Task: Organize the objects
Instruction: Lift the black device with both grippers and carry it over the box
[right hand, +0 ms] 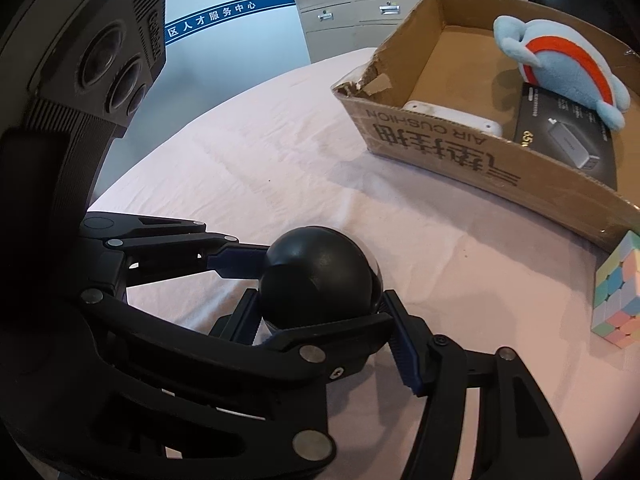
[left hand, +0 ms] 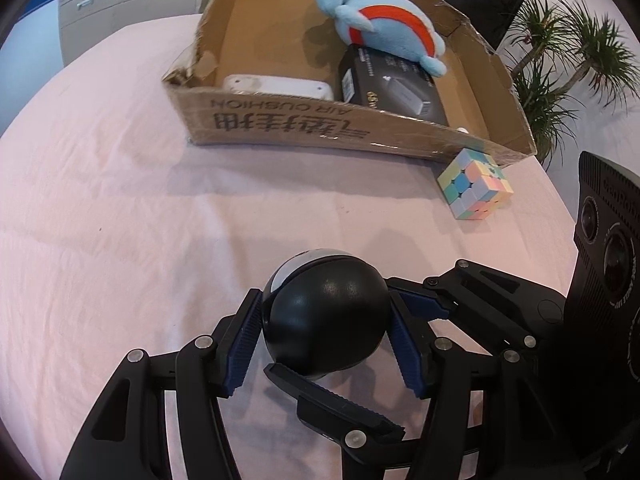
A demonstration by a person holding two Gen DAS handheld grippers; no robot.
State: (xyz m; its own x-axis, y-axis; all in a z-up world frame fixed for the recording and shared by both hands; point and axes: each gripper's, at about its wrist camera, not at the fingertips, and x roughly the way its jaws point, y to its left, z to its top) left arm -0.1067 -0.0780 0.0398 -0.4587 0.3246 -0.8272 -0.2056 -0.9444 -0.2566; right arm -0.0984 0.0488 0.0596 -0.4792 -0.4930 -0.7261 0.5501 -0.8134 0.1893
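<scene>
I am squeezing the black ball [left hand: 326, 322] with both grippers at once. My left gripper [left hand: 326, 336] is pressing its blue pads on the ball's two sides, and my right gripper [right hand: 320, 322] is clamping it too. The ball is sitting on the pink cloth [left hand: 120, 220], near me. Farther out on the right, a pastel cube [left hand: 474, 184] is lying just beside the box [left hand: 280, 124]. Inside the box, a blue plush [left hand: 380, 24] is leaning on a black carton [left hand: 394, 84], with a white thing [left hand: 276, 86] to the left.
</scene>
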